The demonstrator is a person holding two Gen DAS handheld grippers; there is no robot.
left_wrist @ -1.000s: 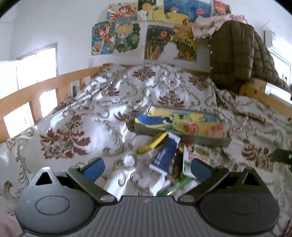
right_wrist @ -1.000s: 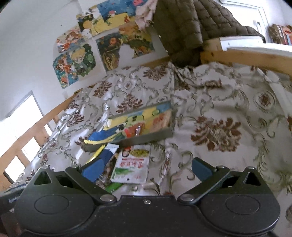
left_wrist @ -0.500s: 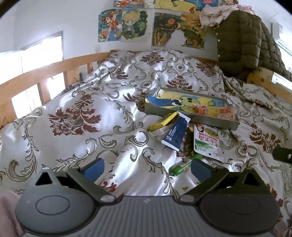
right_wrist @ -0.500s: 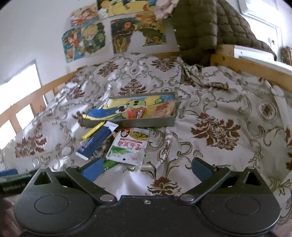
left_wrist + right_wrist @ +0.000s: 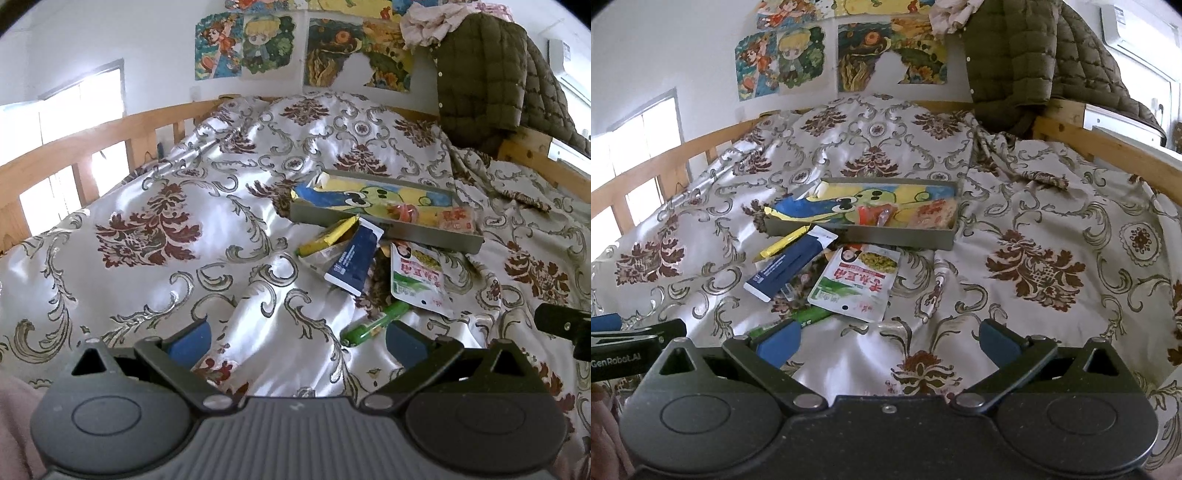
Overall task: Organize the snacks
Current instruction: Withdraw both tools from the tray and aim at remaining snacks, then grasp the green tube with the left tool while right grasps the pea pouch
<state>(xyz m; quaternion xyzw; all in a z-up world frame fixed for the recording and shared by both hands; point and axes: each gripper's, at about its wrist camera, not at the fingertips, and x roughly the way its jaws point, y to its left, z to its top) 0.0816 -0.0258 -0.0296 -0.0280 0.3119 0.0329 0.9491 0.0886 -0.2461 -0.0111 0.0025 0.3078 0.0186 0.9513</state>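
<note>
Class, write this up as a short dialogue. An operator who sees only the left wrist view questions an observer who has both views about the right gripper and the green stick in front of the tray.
Operator: I see only a black edge of the right gripper. Is it open?
Observer: Yes. The right gripper is open, with nothing between its fingers.
Operator: How does it sit relative to the green stick?
Observer: In the right wrist view, the green stick passes partly behind that gripper's left pad.
</note>
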